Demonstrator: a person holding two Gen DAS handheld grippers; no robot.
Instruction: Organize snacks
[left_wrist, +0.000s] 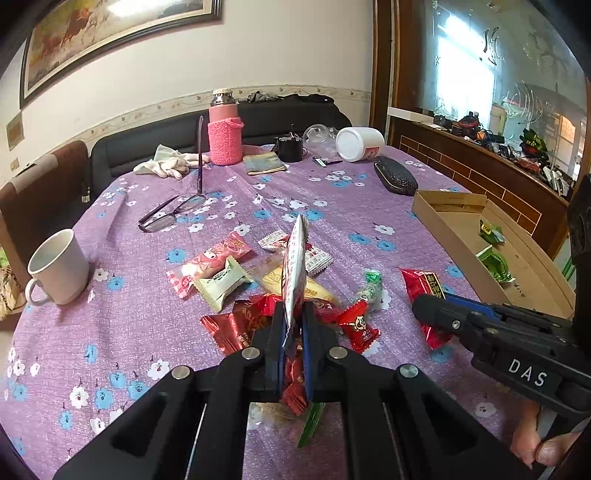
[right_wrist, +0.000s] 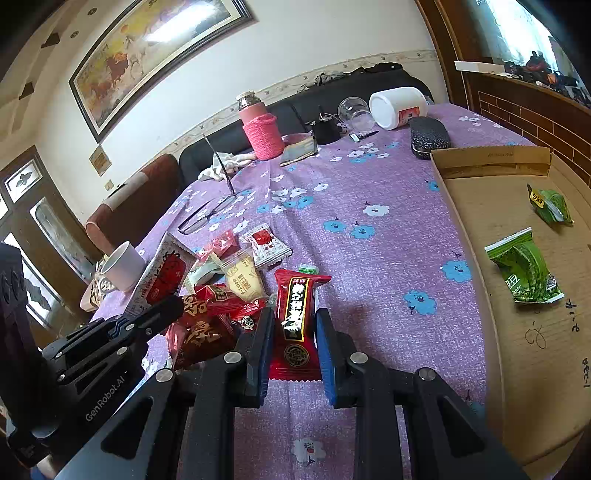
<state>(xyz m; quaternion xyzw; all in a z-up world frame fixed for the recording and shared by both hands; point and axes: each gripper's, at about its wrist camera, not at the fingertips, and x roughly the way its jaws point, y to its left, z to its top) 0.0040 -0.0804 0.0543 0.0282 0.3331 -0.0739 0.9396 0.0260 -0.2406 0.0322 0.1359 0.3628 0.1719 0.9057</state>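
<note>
Left gripper (left_wrist: 293, 325), centre of the left wrist view: jaws clamped on a white-and-red packet (left_wrist: 294, 269) held on edge above the snack pile (left_wrist: 236, 280). Right gripper (right_wrist: 293, 343), lower centre of the right wrist view: jaws closed on a red packet (right_wrist: 297, 321) over the purple tablecloth (right_wrist: 369, 258). Cardboard tray (right_wrist: 480, 369), right edge, holds two green packets (right_wrist: 524, 273).

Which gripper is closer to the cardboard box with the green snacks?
Right. The right gripper, clamped on a red snack packet, sits beside the cardboard box; the left gripper is farther away.
</note>
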